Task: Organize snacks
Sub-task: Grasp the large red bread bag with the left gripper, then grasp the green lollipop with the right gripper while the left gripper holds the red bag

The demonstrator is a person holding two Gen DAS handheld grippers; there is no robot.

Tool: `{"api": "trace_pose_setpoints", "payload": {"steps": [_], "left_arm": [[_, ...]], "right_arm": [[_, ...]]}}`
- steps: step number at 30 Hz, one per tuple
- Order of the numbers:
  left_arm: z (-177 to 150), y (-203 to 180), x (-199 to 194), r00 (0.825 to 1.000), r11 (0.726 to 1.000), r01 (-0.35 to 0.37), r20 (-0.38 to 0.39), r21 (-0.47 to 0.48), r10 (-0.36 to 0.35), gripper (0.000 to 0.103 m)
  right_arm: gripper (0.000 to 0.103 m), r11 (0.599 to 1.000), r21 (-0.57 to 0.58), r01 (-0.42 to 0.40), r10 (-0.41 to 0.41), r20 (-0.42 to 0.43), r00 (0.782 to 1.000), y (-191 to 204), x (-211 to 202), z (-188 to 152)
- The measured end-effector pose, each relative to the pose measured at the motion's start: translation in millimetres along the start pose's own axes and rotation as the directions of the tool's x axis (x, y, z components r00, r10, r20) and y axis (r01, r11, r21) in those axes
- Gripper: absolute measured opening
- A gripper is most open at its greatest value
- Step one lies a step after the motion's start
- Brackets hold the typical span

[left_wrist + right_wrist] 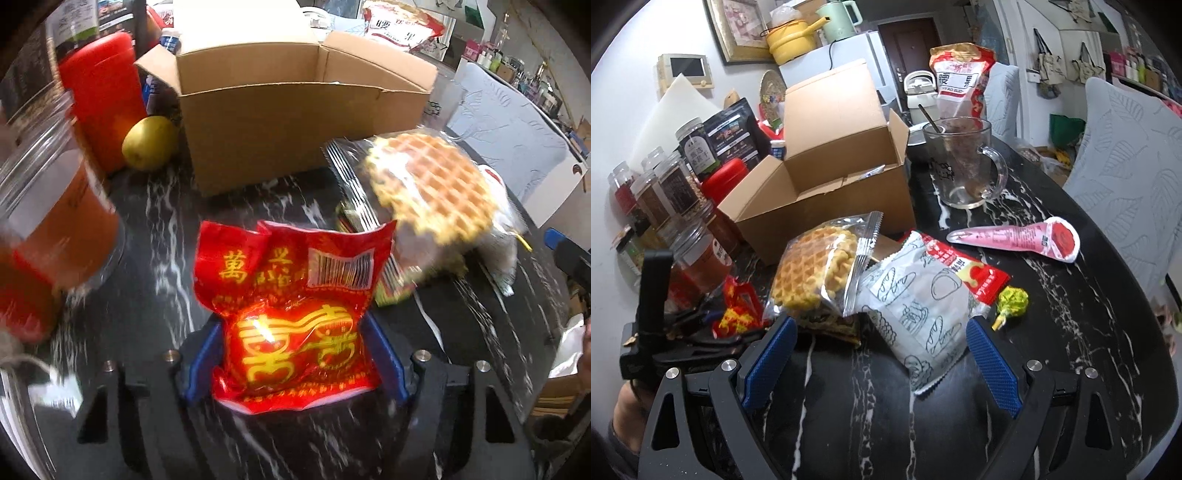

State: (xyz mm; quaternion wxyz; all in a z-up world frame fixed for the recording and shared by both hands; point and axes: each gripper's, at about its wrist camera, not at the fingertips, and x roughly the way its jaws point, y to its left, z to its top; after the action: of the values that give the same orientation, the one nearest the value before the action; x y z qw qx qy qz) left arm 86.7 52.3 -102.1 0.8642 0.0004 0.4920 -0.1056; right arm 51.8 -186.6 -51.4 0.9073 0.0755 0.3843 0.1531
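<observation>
My left gripper (291,354) is shut on a red snack packet (291,306) with gold characters, held above the dark marble table (155,229) in front of an open cardboard box (291,110). The packet also shows in the right wrist view (738,314), at the left. My right gripper (881,354) is open, its blue pads (993,369) either side of a white bread packet (923,314). A bagged waffle (820,266) lies on a small pile beside it, in front of the box (827,192). A pink cone packet (1019,238) and a green lollipop (1012,301) lie to the right.
Jars (665,192) and a red container (103,96) crowd the left side, with a yellow-green fruit (149,142) by the box. A glass mug (964,166) with a spoon and a red-white snack bag (960,81) stand behind. A padded chair (1130,177) is at right.
</observation>
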Motion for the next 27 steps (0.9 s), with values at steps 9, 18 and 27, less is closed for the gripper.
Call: {"api": "trace_pose_setpoints", "payload": {"steps": [9,18,27], "left_arm": [[-18.2,-6.8,-6.1,1.000,1.000,-0.006,0.025,-0.017,0.006,0.069],[-26.5,-27.0,-1.5,0.994,0.996,-0.094,0.054,0.005,0.093,0.095],[-36.9,-22.4,-12.8,0.986,0.990,-0.113,0.113,-0.082,0.121,0.073]], "right_arm": [[0.094,1.000,0.013,-0.006,0.006,-0.015,1.000,-3.2,-6.6,-14.9],[0.094,0.999,0.028,0.019,-0.018,-0.023,1.000,-10.6,-11.4,-23.9],[0.094,0.997,0.069,0.033,-0.032,-0.021,0.999,-22.8,-12.9,-26.8]]}}
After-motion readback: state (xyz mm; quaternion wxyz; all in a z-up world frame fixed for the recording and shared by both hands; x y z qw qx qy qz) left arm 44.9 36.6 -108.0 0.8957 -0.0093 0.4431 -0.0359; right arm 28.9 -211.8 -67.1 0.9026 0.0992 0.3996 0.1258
